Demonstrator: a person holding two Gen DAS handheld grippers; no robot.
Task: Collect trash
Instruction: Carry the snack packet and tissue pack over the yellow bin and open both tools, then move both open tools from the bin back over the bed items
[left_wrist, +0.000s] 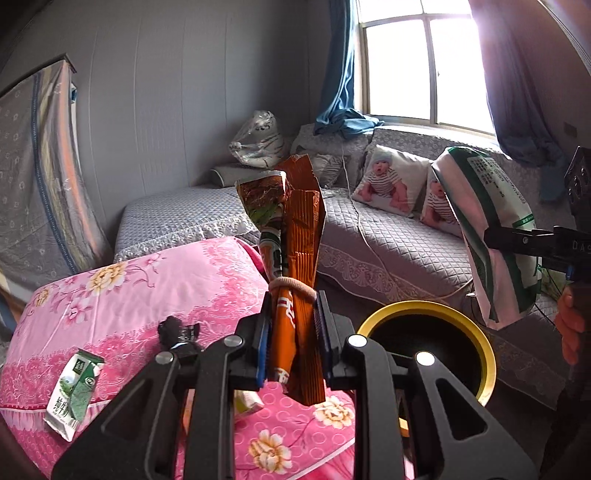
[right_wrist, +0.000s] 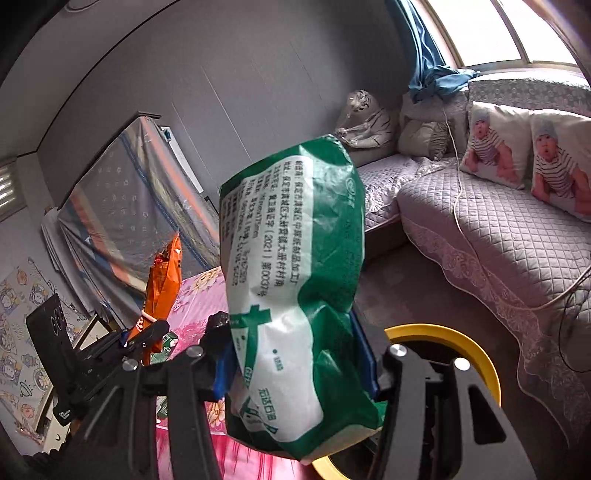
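Left claw squeezed tight on orange snack bag, hair tie round bag's middle. Bag stands up over pink flowered bed. Right claw pinches green-and-white wrapper pack, pack fat between pads. Yellow-rimmed bin just below and beside both claws, dark inside. Small milk carton lies on bed, near black crumpled scrap. Gray quilted sofa behind, under window.
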